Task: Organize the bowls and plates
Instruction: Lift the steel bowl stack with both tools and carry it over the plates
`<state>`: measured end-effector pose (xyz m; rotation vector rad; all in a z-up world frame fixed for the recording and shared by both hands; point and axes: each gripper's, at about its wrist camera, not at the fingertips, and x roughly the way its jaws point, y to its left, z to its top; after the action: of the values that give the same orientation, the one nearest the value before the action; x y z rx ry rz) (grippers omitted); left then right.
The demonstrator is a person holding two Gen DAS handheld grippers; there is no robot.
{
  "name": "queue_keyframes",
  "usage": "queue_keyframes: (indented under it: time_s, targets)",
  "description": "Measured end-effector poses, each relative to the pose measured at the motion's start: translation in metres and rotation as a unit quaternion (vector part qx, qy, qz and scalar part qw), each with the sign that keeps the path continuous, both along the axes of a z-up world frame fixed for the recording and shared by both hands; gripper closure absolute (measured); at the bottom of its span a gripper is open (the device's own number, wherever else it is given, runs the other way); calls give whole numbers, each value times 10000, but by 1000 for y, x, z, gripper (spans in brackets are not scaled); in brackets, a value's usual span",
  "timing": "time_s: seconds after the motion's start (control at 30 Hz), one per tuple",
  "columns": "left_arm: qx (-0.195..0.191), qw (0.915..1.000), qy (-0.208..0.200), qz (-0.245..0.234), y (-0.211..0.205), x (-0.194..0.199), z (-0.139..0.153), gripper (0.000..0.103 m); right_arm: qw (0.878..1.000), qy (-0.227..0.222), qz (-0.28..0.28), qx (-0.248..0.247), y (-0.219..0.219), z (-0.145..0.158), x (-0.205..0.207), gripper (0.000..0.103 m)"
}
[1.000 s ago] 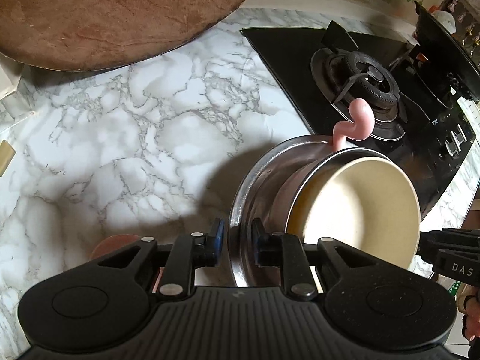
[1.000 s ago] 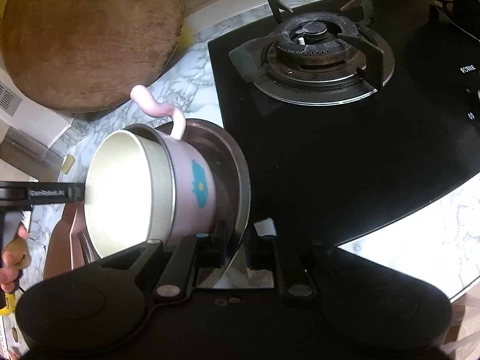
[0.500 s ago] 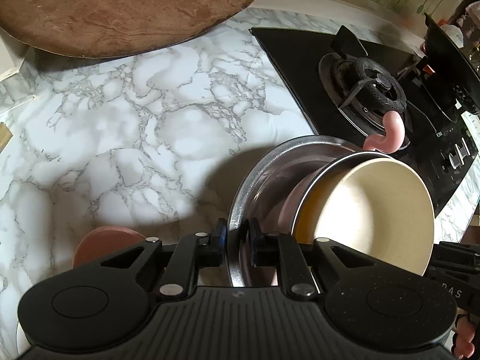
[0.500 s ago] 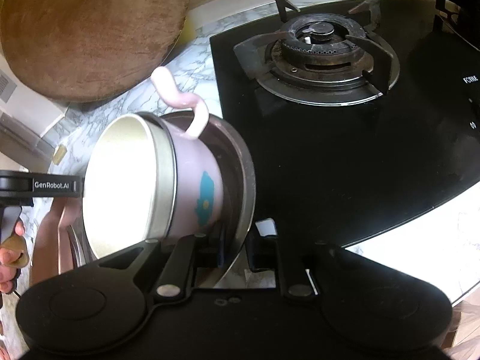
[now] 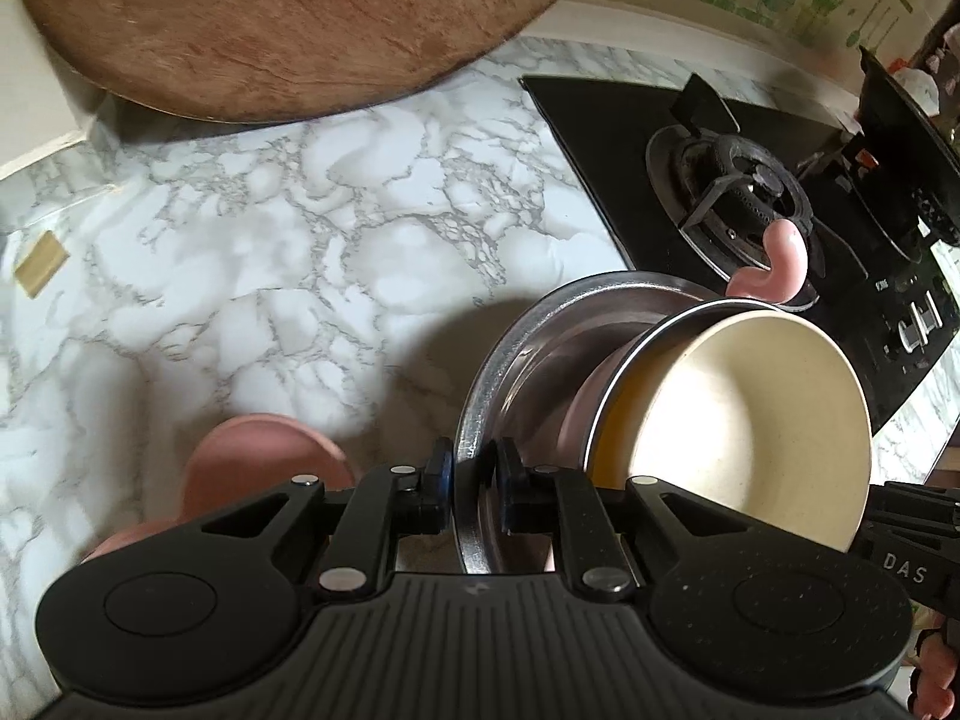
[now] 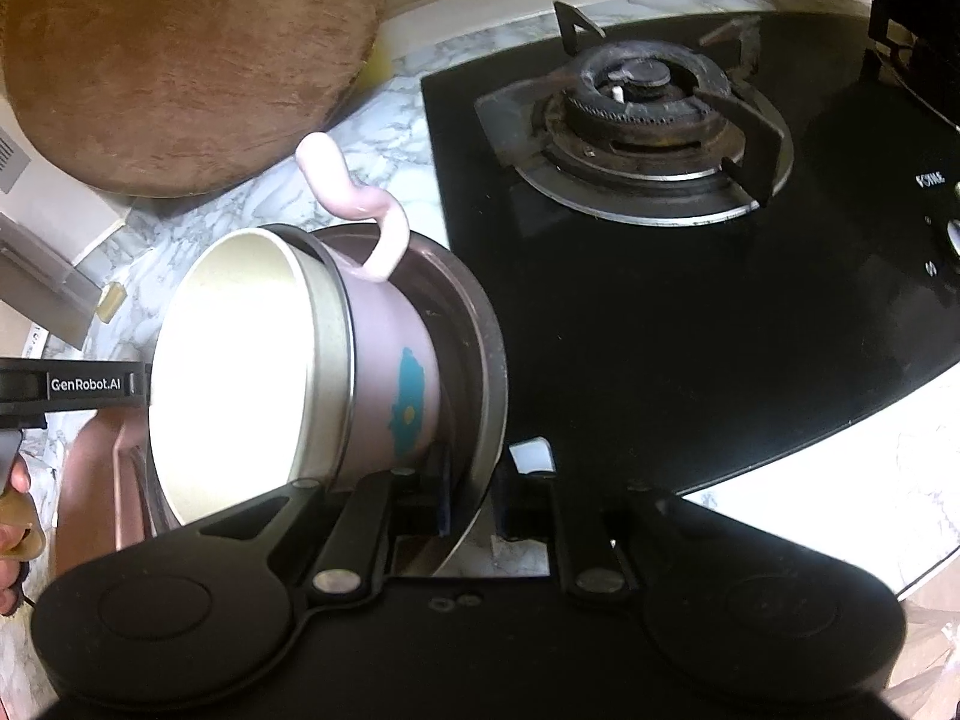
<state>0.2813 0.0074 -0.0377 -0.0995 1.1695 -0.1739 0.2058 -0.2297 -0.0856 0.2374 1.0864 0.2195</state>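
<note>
Tightly, both fingers (image 5: 437,480) on steel plate (image 5: 510,354) rim.

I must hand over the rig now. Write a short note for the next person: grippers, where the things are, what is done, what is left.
Left gripper: shut on one side of the steel plate's rim.
Right gripper: shut on the opposite side of the same rim.
The plate is held tilted above the marble counter, beside the stove. A pink cup with a cream bowl in it rides on the plate.
A pink dish lies on the counter below.
Done: plate, cup and bowl are stacked.
Left: probably set the stack down, perhaps on the pink dish; keep both grips firm.
</note>
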Motion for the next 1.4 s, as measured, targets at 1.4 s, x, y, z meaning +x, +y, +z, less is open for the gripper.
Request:
queue_keyframes:
  time_s: [1.4]
  targets:
    - [-217, 9786, 123, 2041, 181, -158, 7, 90, 9760, 20, 2177, 71, 179, 24, -34, 91]
